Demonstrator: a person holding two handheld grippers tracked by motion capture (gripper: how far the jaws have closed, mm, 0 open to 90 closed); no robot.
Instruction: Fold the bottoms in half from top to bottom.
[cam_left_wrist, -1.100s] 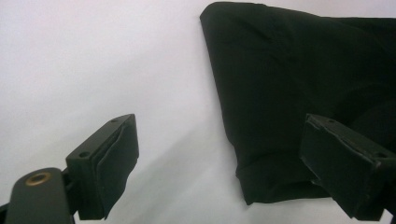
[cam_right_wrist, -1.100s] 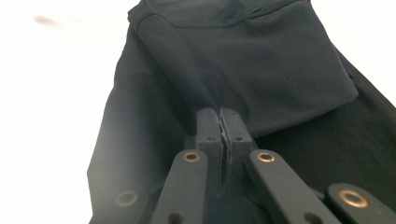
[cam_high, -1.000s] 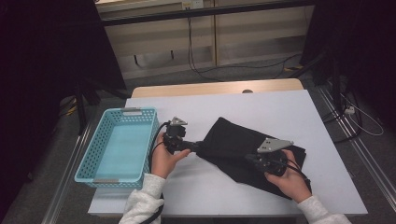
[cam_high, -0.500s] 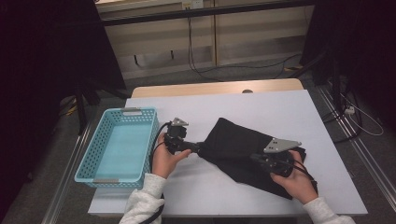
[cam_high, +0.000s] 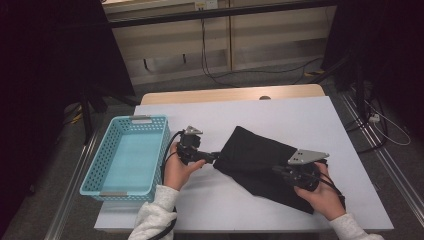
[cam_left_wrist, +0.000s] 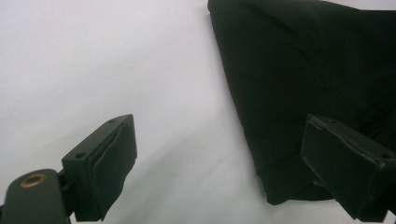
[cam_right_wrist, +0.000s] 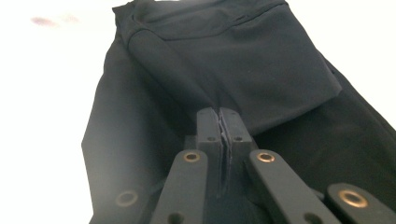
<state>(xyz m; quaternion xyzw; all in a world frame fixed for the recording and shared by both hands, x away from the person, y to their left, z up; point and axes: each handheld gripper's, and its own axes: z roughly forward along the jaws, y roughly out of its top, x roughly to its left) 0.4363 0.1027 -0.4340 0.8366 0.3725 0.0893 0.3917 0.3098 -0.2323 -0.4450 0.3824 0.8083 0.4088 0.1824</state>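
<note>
Beside the black cloth's (cam_high: 260, 160) left edge, left gripper (cam_high: 212, 157) jaws spread; right gripper (cam_high: 277, 171) jaws pressed together.

A light blue perforated basket (cam_high: 127, 155) sat at the left edge of the white table (cam_high: 300, 115). Behind the table, a wooden panel (cam_high: 220, 40) and trailing cables (cam_high: 280, 72) lay on the floor.

The left gripper (cam_high: 212, 156) is held low with jaws wide apart; the right gripper (cam_high: 278, 171) has its jaws pressed together
</note>
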